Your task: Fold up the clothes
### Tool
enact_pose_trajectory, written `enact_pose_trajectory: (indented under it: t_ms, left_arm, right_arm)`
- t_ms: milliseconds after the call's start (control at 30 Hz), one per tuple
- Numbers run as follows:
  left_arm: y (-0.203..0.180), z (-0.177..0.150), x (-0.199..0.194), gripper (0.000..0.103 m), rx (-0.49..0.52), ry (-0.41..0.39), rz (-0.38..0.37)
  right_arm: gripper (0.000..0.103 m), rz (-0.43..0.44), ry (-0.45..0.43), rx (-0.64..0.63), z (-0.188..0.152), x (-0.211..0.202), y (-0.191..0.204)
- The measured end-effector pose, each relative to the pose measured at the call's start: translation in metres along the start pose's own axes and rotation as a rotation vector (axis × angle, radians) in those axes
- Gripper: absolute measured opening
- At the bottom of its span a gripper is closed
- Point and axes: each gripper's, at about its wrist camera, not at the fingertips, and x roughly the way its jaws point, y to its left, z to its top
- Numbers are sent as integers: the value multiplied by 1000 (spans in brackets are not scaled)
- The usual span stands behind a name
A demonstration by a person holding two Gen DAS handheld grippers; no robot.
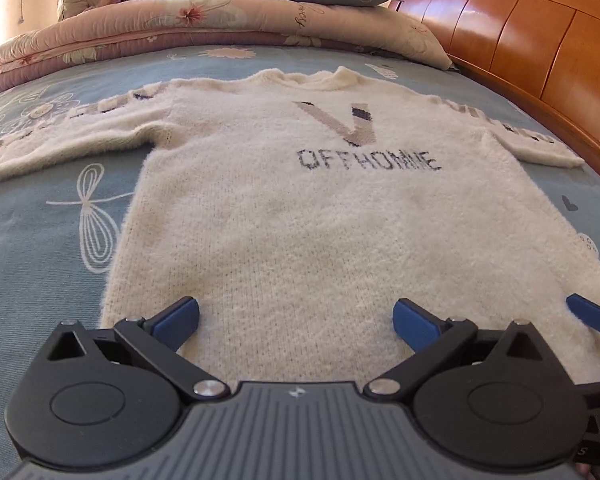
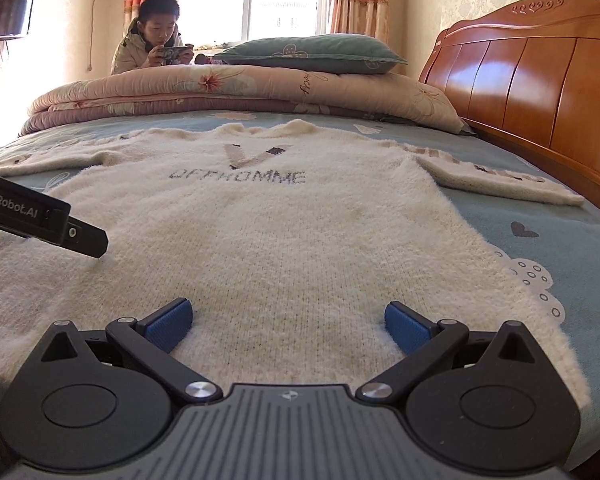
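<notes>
Sweater (image 1: 284,216) is lying flat and face-up mid-bed, sleeves out toward both side edges, with left gripper (image 1: 296,322) and right gripper (image 2: 288,322) fingers spread wide over its hem, holding nothing, so folded it's not.

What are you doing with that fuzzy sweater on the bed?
Getting ready to fold it. The white sweater lies flat on the blue bedsheet, sleeves spread out. The left hand-held gripper and right hand-held gripper are both open at its bottom hem, holding nothing yet. No fold is made.
</notes>
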Motion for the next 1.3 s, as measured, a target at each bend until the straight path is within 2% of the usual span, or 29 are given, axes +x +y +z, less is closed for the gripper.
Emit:
enact_pose_trajectory:
  t_ms: [67, 133, 233, 300, 467, 533, 567, 633, 800, 1000, 1300]
  left_arm:
    - [-4, -8, 0, 102, 56, -49, 7]
    - [-5, -10, -3, 102, 88, -49, -4]
    - [10, -1, -7, 102, 13, -33, -67]
    - [22, 1, -7, 102, -50, -33, -103]
    - [24, 1, -8, 102, -52, -31, -109]
    - [23, 0, -8, 102, -43, -31, -105]
    - [23, -1, -8, 102, -41, -31, -104]
    - [24, -1, -8, 102, -44, -31, -105]
    - [22, -3, -8, 102, -37, -36, -101]
    - [20, -6, -7, 102, -19, -41, -96]
    - [14, -10, -7, 102, 29, -53, -68]
  right_arm:
    - [103, -2, -4, 0, -1, -1, 0]
    - [103, -2, 10, 4, 1, -3, -1]
    - [103, 19, 50, 42, 12, -6, -6]
    - [103, 31, 31, 80, 22, -5, -11]
    - [103, -49, 51, 102, 57, 28, -17]
    - [103, -41, 117, 164, 62, 43, -23]
    - [103, -29, 159, 203, 63, 50, -28]
    - [103, -18, 180, 231, 57, 52, -34]
    - [103, -33, 182, 98, 38, 33, -23]
    - [103, -71, 215, 125, 37, 24, -18]
    - [103, -74, 184, 114, 26, 9, -13]
